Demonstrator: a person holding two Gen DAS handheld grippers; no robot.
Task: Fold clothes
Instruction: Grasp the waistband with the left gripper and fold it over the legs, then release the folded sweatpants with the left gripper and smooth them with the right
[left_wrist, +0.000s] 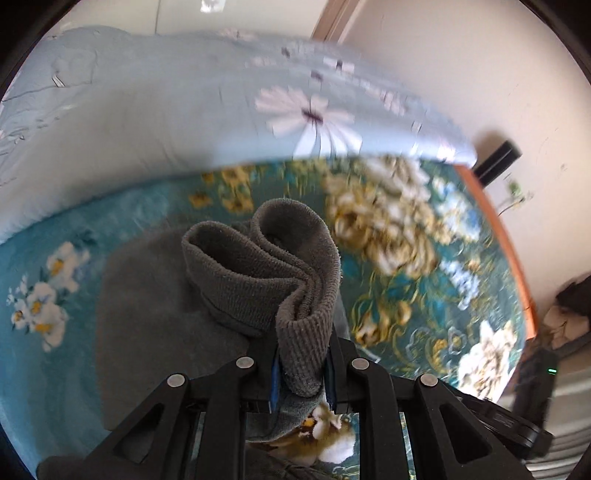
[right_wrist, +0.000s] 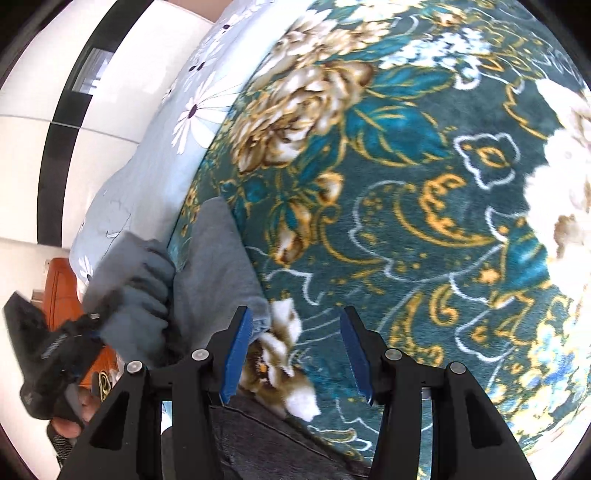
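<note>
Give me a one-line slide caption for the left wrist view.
Left gripper shut on the ribbed cuff of a grey garment, lifting it over the teal floral blanket.

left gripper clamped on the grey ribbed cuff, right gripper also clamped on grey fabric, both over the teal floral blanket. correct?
One thing is off: the right gripper is open, and nothing sits between its blue pads, as the right wrist view shows. The left gripper is indeed clamped on the grey ribbed cuff, and both are over the teal floral blanket.
</note>
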